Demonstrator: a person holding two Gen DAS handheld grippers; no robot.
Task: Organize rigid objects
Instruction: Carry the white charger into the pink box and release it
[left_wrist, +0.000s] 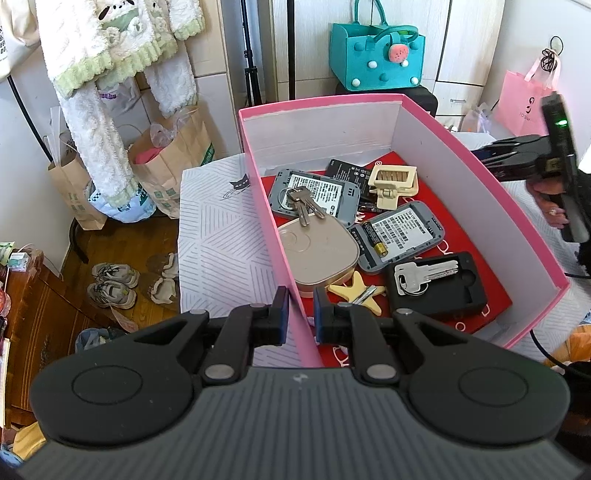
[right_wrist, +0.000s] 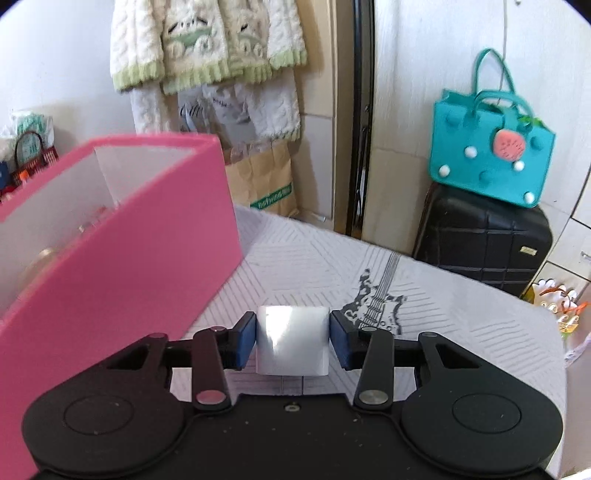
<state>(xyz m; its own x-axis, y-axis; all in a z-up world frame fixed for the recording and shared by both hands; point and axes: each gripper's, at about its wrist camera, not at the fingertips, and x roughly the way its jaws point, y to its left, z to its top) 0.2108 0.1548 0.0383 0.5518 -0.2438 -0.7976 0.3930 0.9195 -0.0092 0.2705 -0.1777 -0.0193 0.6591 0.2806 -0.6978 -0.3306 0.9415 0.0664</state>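
White block (right_wrist: 292, 341) between right gripper (right_wrist: 292, 341) pads

The left hand-held gripper (left_wrist: 300, 314) points steeply down, jaws nearly closed, clamping a thin wall. The right hand-held gripper (right_wrist: 292, 338) angles down too, pads pressing a held block.
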